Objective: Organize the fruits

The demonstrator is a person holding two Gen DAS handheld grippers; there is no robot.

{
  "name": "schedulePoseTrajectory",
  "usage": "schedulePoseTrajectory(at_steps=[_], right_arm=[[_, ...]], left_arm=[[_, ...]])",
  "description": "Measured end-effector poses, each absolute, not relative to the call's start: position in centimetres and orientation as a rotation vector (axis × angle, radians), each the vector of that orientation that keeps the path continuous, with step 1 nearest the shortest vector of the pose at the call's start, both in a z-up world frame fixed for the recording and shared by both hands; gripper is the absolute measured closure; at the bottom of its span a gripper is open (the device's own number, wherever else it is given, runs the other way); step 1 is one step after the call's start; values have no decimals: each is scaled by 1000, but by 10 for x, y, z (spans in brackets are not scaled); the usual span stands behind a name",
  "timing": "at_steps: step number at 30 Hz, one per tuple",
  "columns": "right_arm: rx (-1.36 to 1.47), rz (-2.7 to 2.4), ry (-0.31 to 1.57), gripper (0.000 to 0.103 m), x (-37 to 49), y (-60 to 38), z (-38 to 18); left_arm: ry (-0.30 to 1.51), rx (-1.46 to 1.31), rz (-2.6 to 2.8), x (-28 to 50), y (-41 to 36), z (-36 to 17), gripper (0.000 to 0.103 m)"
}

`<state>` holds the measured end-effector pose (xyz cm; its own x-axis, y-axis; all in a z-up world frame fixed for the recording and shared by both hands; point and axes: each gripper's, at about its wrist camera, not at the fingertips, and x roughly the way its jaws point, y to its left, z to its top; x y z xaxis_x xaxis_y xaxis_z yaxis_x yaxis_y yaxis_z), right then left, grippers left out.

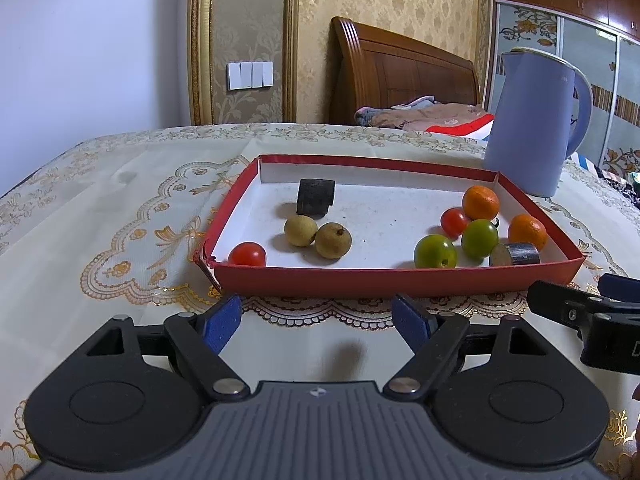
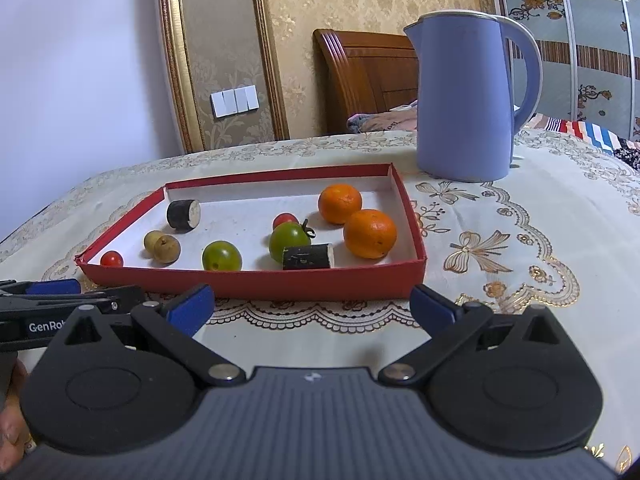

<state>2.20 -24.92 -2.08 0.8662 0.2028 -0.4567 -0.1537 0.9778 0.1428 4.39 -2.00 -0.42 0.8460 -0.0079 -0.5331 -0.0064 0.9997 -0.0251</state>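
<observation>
A red tray [image 1: 392, 278] [image 2: 256, 284] with a white floor sits on the tablecloth and holds fruit. At its left are a red cherry tomato [image 1: 247, 254] [image 2: 111, 259], two tan longans [image 1: 316, 235] [image 2: 162, 246] and a black cylinder piece [image 1: 315, 197] [image 2: 183, 213]. At its right are two oranges [image 1: 481, 202] [image 2: 369, 233], two green tomatoes [image 1: 435, 251] [image 2: 221, 256], a second red tomato [image 1: 454, 222] [image 2: 285, 220] and another black cylinder [image 1: 515, 254] [image 2: 308, 256]. My left gripper [image 1: 318, 322] is open and empty just before the tray's front edge. My right gripper [image 2: 314, 306] is open and empty beside it.
A blue kettle [image 1: 532, 120] [image 2: 468, 96] stands behind the tray's right corner. The patterned tablecloth [image 1: 120, 216] [image 2: 520, 248] spreads left and right of the tray. A wooden bed headboard [image 1: 400, 76] and bedding lie beyond the table.
</observation>
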Motion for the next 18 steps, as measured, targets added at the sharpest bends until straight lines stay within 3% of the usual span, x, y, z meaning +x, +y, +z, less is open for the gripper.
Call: schedulePoseTrajectory(at_steps=[18], right_arm=[[101, 199, 519, 0, 24, -249, -23]], left_arm=[[564, -23, -2, 45, -21, -5, 21]])
